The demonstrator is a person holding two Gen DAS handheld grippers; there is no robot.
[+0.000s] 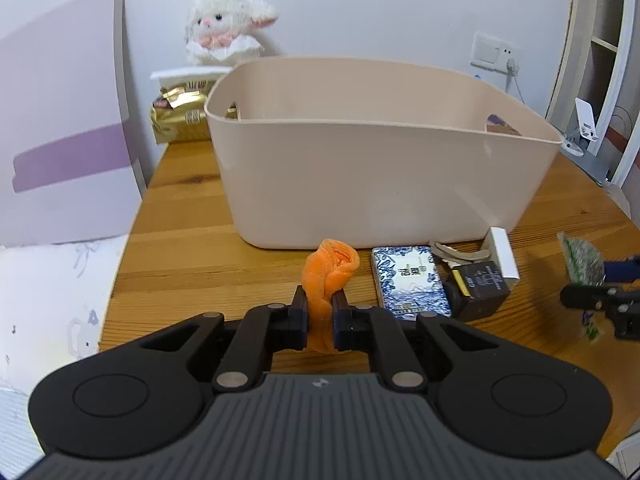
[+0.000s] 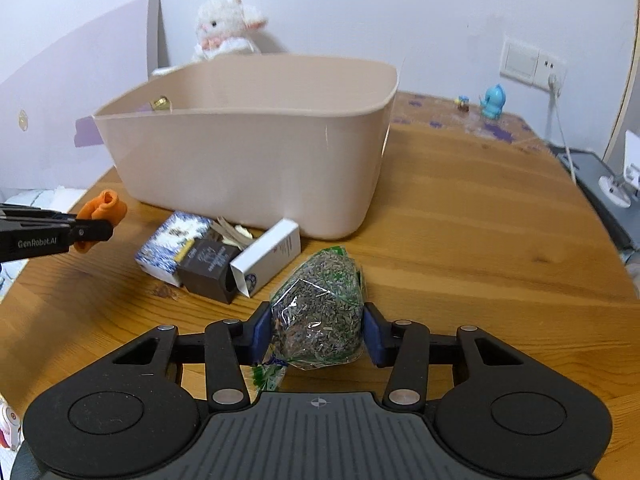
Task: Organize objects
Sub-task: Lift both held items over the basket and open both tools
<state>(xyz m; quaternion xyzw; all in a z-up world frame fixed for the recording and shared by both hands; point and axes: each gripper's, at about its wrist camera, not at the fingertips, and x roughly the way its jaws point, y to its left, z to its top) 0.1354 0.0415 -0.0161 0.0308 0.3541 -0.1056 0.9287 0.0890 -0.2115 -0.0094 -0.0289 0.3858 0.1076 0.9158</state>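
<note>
My left gripper (image 1: 320,302) is shut on a rolled orange cloth (image 1: 326,276), held just above the wooden table (image 1: 180,248) in front of the beige plastic bin (image 1: 360,168). From the right wrist view the same cloth (image 2: 105,206) shows at the far left, in the left gripper (image 2: 96,230). My right gripper (image 2: 316,320) is shut on a clear bag of dried herbs (image 2: 318,312), also seen at the right edge of the left wrist view as the bag (image 1: 582,258). The bin (image 2: 248,160) stands behind, and its inside is hidden.
A blue-and-white patterned box (image 1: 408,280), a dark box (image 1: 482,286), a white carton (image 1: 504,252) and pale sticks (image 2: 234,232) lie before the bin. A plush lamb (image 1: 224,24), gold packets (image 1: 180,116), a lilac board (image 1: 60,120) and a blue figurine (image 2: 494,102) sit at the back.
</note>
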